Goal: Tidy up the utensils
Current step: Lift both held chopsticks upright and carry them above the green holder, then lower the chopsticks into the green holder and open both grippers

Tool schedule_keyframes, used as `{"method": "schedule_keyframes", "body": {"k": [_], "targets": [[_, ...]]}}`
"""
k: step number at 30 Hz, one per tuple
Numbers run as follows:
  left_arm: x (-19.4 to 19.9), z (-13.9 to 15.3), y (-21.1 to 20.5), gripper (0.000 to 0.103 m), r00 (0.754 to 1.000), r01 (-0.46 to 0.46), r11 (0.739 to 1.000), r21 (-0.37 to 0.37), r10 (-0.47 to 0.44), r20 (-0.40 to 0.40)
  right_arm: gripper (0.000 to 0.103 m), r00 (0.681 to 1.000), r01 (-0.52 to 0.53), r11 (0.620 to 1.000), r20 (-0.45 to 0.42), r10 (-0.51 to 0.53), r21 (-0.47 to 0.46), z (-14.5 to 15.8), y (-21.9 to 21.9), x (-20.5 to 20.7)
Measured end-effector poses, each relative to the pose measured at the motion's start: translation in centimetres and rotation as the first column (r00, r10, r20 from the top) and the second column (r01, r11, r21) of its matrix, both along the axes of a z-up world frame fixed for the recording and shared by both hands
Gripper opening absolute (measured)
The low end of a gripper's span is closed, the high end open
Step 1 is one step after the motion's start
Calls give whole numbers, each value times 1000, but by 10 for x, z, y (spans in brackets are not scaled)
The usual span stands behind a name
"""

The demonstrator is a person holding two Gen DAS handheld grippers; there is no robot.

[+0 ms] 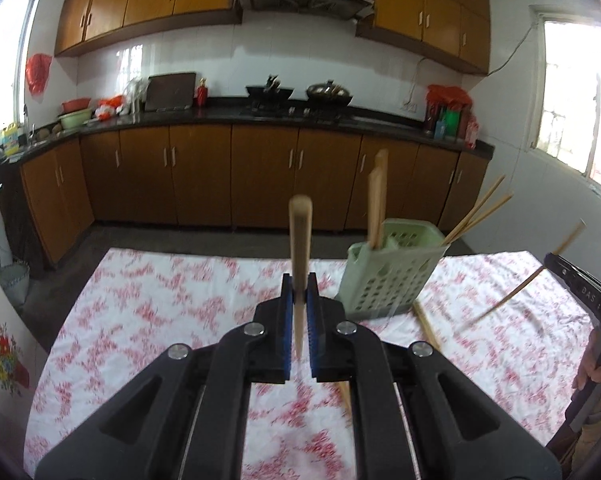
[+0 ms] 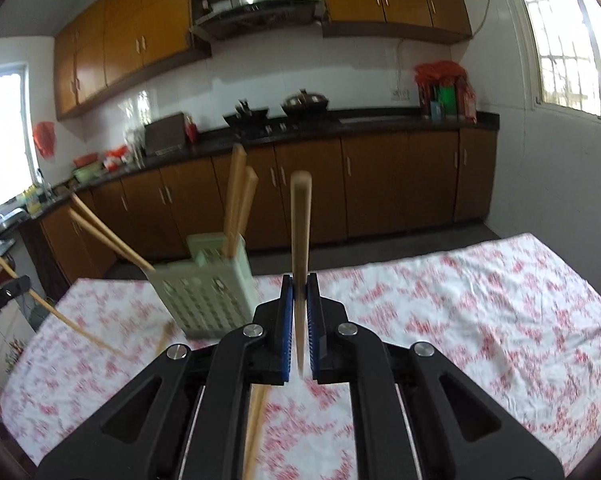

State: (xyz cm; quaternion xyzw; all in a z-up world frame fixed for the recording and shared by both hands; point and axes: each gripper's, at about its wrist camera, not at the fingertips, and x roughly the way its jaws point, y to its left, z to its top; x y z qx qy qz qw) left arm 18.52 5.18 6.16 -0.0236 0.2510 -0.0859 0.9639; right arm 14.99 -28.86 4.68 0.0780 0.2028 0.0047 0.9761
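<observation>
My left gripper [image 1: 300, 285] is shut on a wooden chopstick [image 1: 300, 240] that stands up between its blue pads, lifted above the table. In the right wrist view my right gripper [image 2: 300, 285] is likewise shut on a wooden chopstick [image 2: 300, 232]. A pale green utensil basket [image 1: 392, 276] [image 2: 208, 292] stands on the floral tablecloth between the two grippers. It holds two thick wooden handles [image 1: 378, 200] and thin chopsticks [image 1: 480, 210] that lean outwards. Loose chopsticks [image 1: 426, 326] [image 2: 256, 428] lie on the cloth near the basket.
The table carries a white cloth with red flowers [image 1: 148, 312] [image 2: 480, 320]. Behind it runs a brown kitchen counter [image 1: 260, 176] with woks and bowls. A person's hand [image 1: 598, 372] grips the right tool at the picture's right edge.
</observation>
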Motion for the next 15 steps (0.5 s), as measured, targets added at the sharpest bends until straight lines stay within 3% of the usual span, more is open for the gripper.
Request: {"method": "schedule_keyframes", "body": {"k": [9, 15], "targets": [[-7, 58, -42, 8, 982, 97, 995, -36, -90, 165, 8, 975, -88, 994, 211, 71, 70, 66, 21, 2], [8, 94, -71, 8, 952, 91, 993, -71, -66, 297, 8, 943, -84, 993, 329, 52, 84, 85, 32, 18]]}}
